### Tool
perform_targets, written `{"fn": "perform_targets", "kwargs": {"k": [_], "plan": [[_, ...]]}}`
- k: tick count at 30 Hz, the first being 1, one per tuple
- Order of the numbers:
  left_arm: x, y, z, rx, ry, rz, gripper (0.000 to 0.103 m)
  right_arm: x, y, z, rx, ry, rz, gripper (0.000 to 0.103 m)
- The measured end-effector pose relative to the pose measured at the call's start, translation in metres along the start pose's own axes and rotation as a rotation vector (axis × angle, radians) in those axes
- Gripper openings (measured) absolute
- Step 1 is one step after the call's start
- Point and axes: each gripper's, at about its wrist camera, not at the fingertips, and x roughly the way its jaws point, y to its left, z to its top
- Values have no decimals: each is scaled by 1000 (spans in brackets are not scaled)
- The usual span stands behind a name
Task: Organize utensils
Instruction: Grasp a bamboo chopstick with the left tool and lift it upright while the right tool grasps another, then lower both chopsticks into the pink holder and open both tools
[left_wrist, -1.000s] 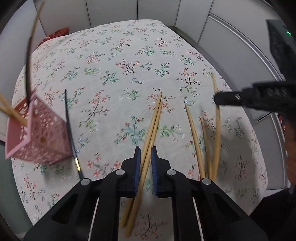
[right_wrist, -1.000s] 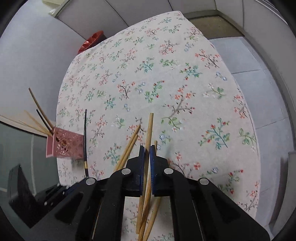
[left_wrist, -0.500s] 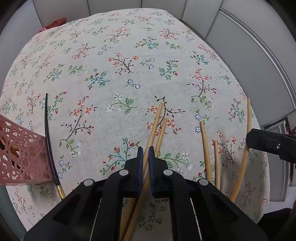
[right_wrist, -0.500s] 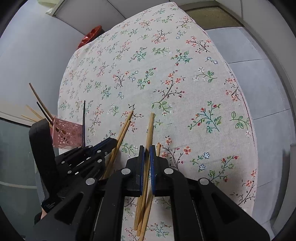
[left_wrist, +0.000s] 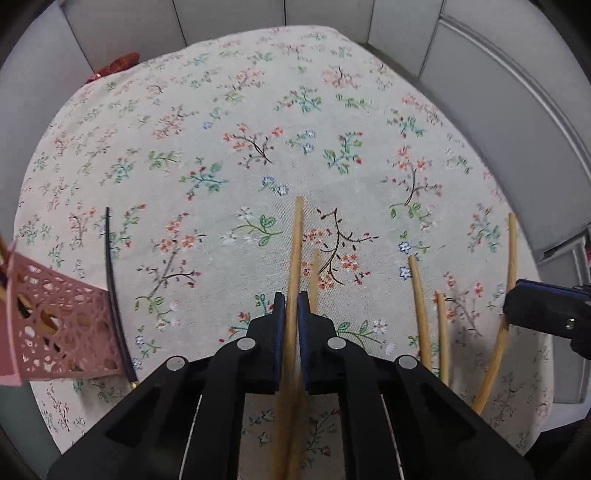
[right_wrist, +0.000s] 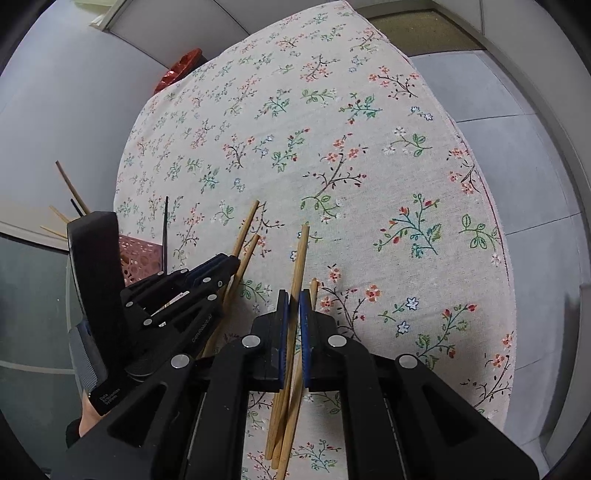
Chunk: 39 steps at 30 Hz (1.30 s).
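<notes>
A long wooden chopstick is pinched by the left gripper above the floral tablecloth; the right gripper pinches another wooden chopstick. Left stands a pink perforated holder, a black chopstick beside it.

Small white lettering on the left claw body — too small and blurred to read reliably.

The left tongs have closed on one wooden chopstick, lifting it.
</notes>
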Motion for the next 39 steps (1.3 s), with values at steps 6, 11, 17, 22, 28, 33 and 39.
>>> {"fn": "perform_targets", "kwargs": {"k": [6, 11, 17, 22, 28, 33, 39], "plan": [[-49, 9, -12, -20, -110, -12, 7, -19, 17, -9, -54, -54, 18, 5], [-99, 19, -31, -19, -226, 5, 7, -48, 42, -22, -132, -133, 25, 4], [-155, 41, -56, -48, -367, 2, 6, -85, 71, -38, -229, -241, 24, 4], [-195, 62, -67, -91, -485, -4, 6, -106, 91, -46, -290, -318, 17, 4], [-240, 81, -69, -155, -633, -2, 6, -134, 115, -47, -329, -423, 40, 4], [-272, 95, -75, -190, -757, 44, 6, -152, 130, -45, -340, -492, 82, 4], [-273, 114, -73, -252, -786, 89, 6, -156, 149, -37, -348, -531, 124, 4]]}}
